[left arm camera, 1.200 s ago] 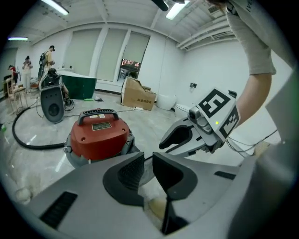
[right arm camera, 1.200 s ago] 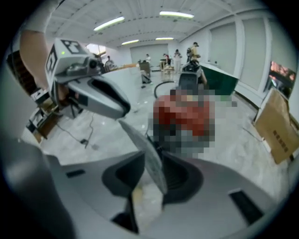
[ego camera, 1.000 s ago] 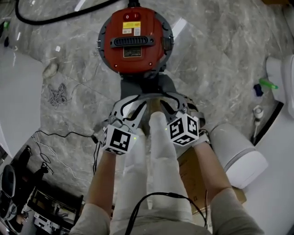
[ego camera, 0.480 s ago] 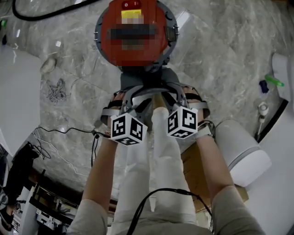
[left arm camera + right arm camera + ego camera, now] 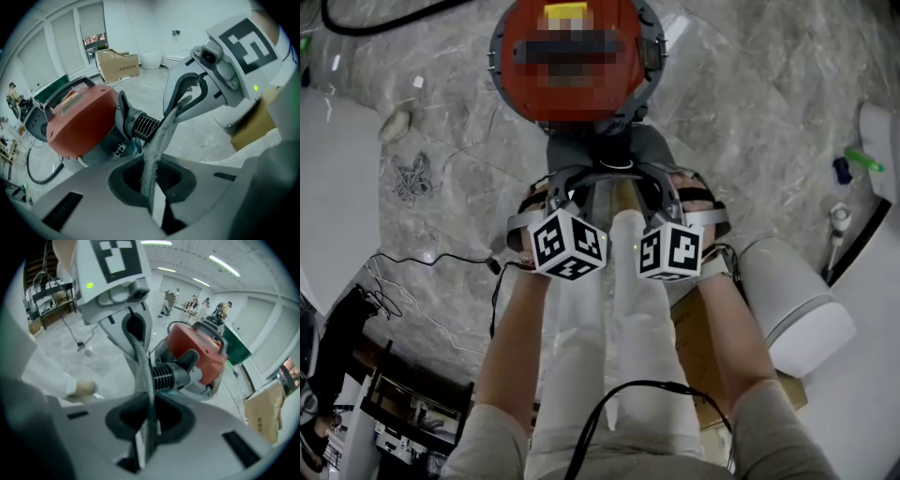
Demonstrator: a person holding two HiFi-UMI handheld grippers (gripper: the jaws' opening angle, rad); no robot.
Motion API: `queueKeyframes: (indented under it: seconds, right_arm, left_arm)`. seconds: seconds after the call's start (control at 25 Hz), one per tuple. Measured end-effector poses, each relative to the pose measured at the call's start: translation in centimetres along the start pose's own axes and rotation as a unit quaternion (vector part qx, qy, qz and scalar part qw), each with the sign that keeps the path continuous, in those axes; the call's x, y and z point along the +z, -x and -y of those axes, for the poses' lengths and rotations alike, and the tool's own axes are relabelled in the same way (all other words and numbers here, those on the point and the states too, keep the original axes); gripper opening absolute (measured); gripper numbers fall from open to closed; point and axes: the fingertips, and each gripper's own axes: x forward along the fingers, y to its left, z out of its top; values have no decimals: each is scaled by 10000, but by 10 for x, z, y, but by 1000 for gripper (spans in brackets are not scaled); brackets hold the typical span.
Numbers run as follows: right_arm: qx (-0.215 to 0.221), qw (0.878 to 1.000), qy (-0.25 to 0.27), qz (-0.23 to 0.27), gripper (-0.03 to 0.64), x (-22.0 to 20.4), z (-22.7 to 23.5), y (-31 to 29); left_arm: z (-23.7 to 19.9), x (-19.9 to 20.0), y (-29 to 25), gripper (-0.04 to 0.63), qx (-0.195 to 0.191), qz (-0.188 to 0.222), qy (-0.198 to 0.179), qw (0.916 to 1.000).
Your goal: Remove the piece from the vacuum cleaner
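Note:
A red round vacuum cleaner point(image 5: 572, 66) stands on the marble floor, with a grey piece point(image 5: 600, 150) at its near side. The left gripper view shows the red body point(image 5: 79, 117) and a black ribbed connector point(image 5: 143, 126). My left gripper point(image 5: 586, 180) and right gripper point(image 5: 639, 180) reach in side by side, tips crossing just in front of that connector point(image 5: 164, 376). Both pairs of jaws are closing and look pressed together, left point(image 5: 164, 126) and right point(image 5: 145, 366). I see nothing between them. Whether either tip touches the connector is hidden.
The person's white-trousered legs point(image 5: 619, 328) run down the middle under the grippers. A white cylindrical bin point(image 5: 792, 309) and a cardboard box point(image 5: 703, 356) lie at the right. Loose cables point(image 5: 412, 183) lie at the left, and a black hose point(image 5: 356, 23) curves at the top left.
Both grippers have moved forward toward the vacuum cleaner and closer to each other. Their fingers, spread a second ago, now lie together.

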Motion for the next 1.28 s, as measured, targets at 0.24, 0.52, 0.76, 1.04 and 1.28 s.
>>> queueKeyframes:
  seconds: [0.24,0.52,0.76,1.04,1.28]
  right_arm:
    - [175,9998,-10,-14,40,-2,-28,5]
    - [417,9990,12,-138,41,-13,-52,12]
    - [628,9979,-140,-87,41,-15,-70,38]
    - [745,9962,-410,205,41,10,-79,85]
    - [694,9926,-893,437,40,50,-73,130]
  left_arm:
    - [18,-15,2,34,-239,-123,117,9996]
    - [47,-27,2,34,-394,-240,224,9987]
    - [71,-25,20,34,-533,-169,332,9979]
    - [83,-17,70,34,-625,179,1201,9906]
    - [72,-4,125,34,-687,623,2060,9742]
